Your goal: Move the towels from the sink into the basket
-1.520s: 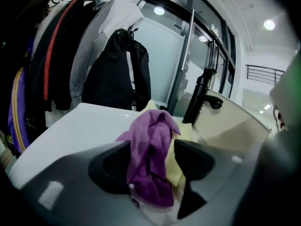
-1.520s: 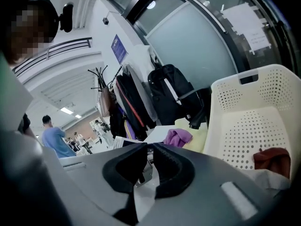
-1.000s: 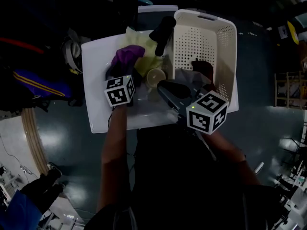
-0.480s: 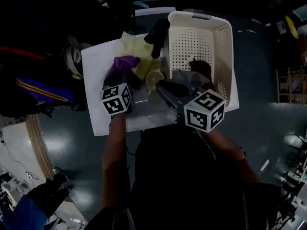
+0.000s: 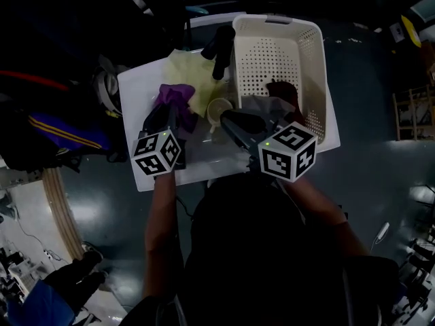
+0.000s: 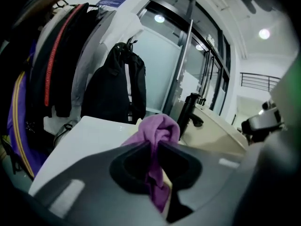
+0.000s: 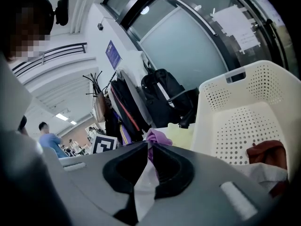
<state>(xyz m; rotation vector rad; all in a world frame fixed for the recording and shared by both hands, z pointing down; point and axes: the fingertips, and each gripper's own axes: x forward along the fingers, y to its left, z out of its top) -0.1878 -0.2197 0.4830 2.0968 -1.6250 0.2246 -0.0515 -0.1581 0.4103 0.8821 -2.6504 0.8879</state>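
A purple towel (image 6: 157,131) is pinched between the jaws of my left gripper (image 6: 155,144), which have just been closing on it. In the head view that gripper (image 5: 170,117) holds the purple towel (image 5: 175,95) up over the white sink (image 5: 136,87). A pale yellow towel (image 5: 187,73) lies in the sink behind it. My right gripper (image 7: 149,146) is shut on a white towel (image 7: 143,185), and it sits by the near left corner of the cream basket (image 5: 319,66). A dark red towel (image 5: 282,90) lies inside the basket.
A black tap (image 5: 221,43) stands between sink and basket. A pale round cup-like thing (image 5: 219,107) sits in the sink near my right gripper (image 5: 230,119). Coats and bags (image 6: 56,69) hang to the left. A person in blue (image 5: 30,301) is at the lower left.
My left gripper has closed on the purple towel, then risen and drawn back toward me with it. The right gripper has stayed where it was.
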